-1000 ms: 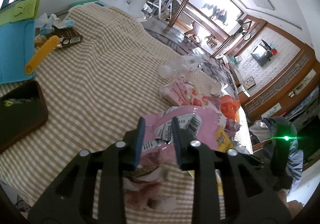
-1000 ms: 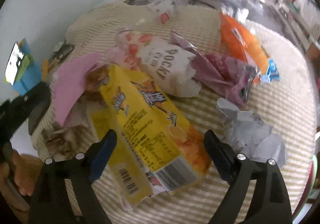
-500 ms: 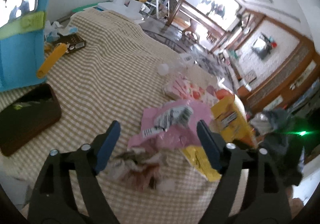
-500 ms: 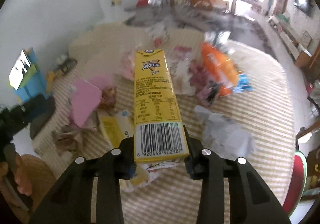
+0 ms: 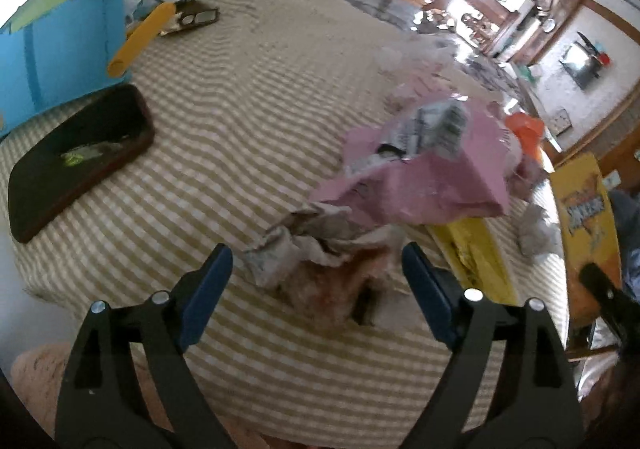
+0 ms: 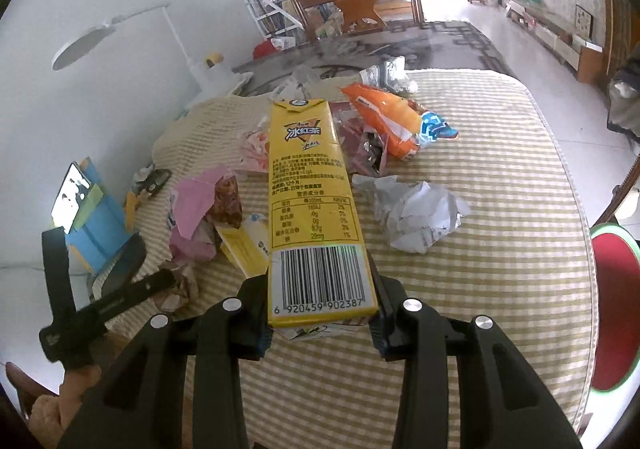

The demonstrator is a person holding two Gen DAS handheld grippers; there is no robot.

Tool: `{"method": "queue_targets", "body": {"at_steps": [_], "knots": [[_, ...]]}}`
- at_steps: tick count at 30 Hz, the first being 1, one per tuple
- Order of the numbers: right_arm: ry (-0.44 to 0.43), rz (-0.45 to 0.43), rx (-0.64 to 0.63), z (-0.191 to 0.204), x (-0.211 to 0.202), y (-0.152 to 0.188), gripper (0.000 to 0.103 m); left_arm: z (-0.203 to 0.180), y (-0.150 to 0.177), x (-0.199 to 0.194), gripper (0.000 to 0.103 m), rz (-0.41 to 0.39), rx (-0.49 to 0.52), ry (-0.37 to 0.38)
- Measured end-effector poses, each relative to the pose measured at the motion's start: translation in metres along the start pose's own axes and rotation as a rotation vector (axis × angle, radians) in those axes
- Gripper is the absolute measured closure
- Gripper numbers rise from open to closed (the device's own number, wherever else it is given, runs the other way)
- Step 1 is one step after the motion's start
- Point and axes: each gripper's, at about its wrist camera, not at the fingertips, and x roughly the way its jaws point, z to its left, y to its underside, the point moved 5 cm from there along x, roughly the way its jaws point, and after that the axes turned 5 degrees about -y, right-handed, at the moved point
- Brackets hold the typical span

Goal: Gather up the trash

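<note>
Checked cloth [image 6: 500, 289] covers the table under crinkled wrappers [image 5: 420, 169]. Right gripper [image 6: 320, 323] clamps a yellow carton [image 6: 316, 209], its base hidden. Left gripper [image 5: 316, 281] gapes over crumpled, blurred paper [image 5: 304, 249].

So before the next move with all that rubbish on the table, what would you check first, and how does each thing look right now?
1. Right tool has a firm hold on the yellow drink carton: ok, clamped at its barcode end.
2. Carton lifted off the tablecloth: ok.
3. Left tool open and free: ok.
4. Left tool lined up on the crumpled paper and wrappers: ok, the pile lies between its fingers.
5. Phone outside the grasp: ok.
6. Bin within reach: cannot tell, none in view.
</note>
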Motion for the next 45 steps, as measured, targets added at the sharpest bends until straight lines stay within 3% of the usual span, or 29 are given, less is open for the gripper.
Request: {"method": "queue_targets", "body": {"at_steps": [4,7,15,22,25,29,36,45], "knots": [[0.011,-0.021,-0.030,0.006,-0.003,0.000,0.066,0.001,0.002,0.014,0.020,0.054,-0.012,0.042],[0.017,-0.042,-0.033,0.007,-0.008,0.000,0.066,-0.005,0.003,0.014,0.038,0.048,0.012,0.065],[0.030,-0.064,0.008,-0.005,-0.017,0.002,0.066,-0.011,0.005,0.006,0.057,0.028,0.019,0.114],[0.035,-0.113,0.056,-0.019,-0.035,0.002,0.066,-0.029,0.002,-0.046,0.058,-0.152,0.079,0.148],[0.040,-0.137,0.086,-0.025,-0.044,0.001,0.066,-0.057,0.003,-0.075,0.058,-0.226,0.147,0.203],[0.067,-0.165,0.101,-0.034,-0.056,0.002,0.066,-0.110,0.012,-0.096,0.058,-0.264,0.271,0.291],[0.232,-0.221,0.145,-0.088,-0.098,0.017,0.066,-0.201,0.041,-0.087,0.058,-0.186,0.403,0.440],[0.341,-0.352,0.483,-0.196,-0.171,0.047,0.066,-0.314,0.096,-0.049,0.058,0.004,0.512,0.546]]}}
